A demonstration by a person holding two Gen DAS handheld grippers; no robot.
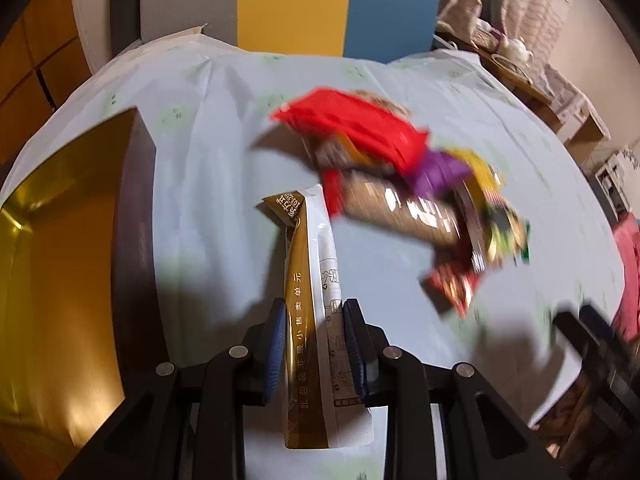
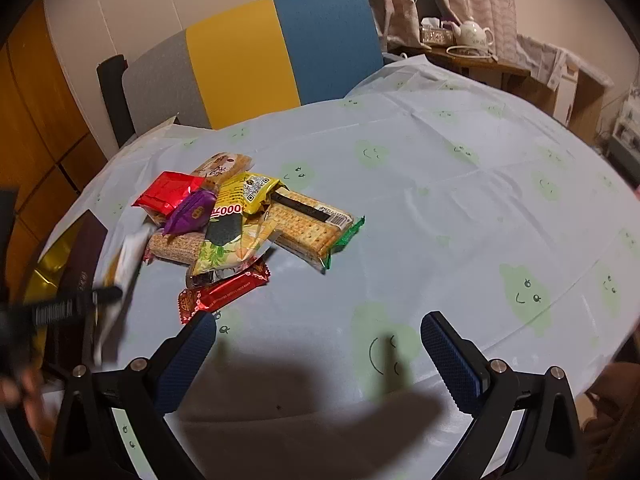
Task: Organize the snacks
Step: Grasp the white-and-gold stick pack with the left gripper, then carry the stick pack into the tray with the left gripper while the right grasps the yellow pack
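My left gripper (image 1: 316, 320) is shut on a long gold-and-white snack sachet (image 1: 310, 276), lifted above the pale blue tablecloth (image 1: 224, 152). A gold-lined box (image 1: 60, 248) stands open at the left. The snack pile (image 1: 400, 176) lies blurred at the right of that view. In the right wrist view the pile (image 2: 248, 232) holds a red packet (image 2: 168, 194), a purple candy (image 2: 192, 212), a cracker pack (image 2: 308, 228) and a dark red bar (image 2: 224, 292). My right gripper (image 2: 320, 344) hangs open over the cloth, its left finger near the dark red bar. The left gripper with the sachet (image 2: 120, 280) shows blurred at the left.
A chair with grey, yellow and blue panels (image 2: 248, 64) stands behind the table. A side table with a teapot (image 2: 474, 34) is at the back right. Wooden cabinets (image 1: 36, 52) line the left. The box's gold lining (image 2: 52, 276) shows at the left edge.
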